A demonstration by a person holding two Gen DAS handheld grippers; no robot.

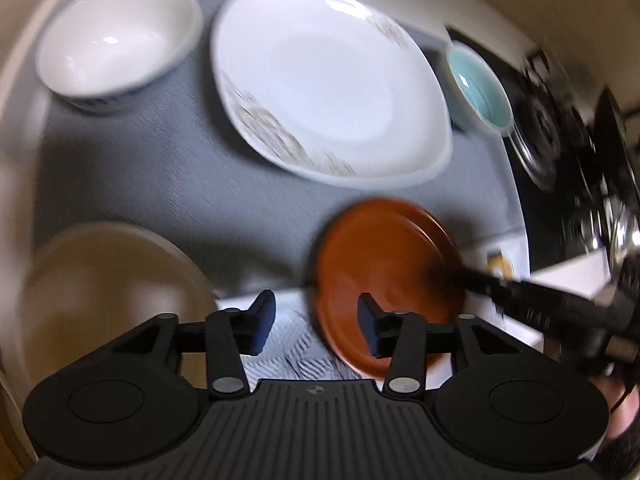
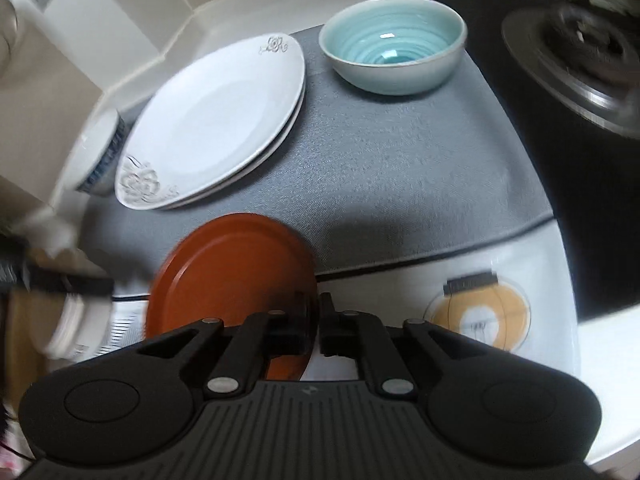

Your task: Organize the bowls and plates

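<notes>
My right gripper [image 2: 314, 320] is shut on the rim of a small brown plate [image 2: 230, 276] and holds it tilted over the front edge of the grey mat [image 2: 400, 168]. In the left wrist view the same brown plate [image 1: 384, 276] is held from the right by the right gripper [image 1: 452, 276]. My left gripper [image 1: 316, 320] is open and empty, just in front of the brown plate. A stack of white flowered plates [image 1: 320, 84] [image 2: 216, 120], a white bowl [image 1: 116, 40] [image 2: 100, 152], a teal bowl [image 1: 480, 88] [image 2: 392, 44] and a beige plate [image 1: 108, 300] lie around.
A gas stove burner [image 2: 580, 56] [image 1: 540, 136] stands on black glass to the right of the mat. A round orange sticker [image 2: 480, 316] marks the white counter at the front right. A wall corner [image 2: 120, 40] rises behind the plates.
</notes>
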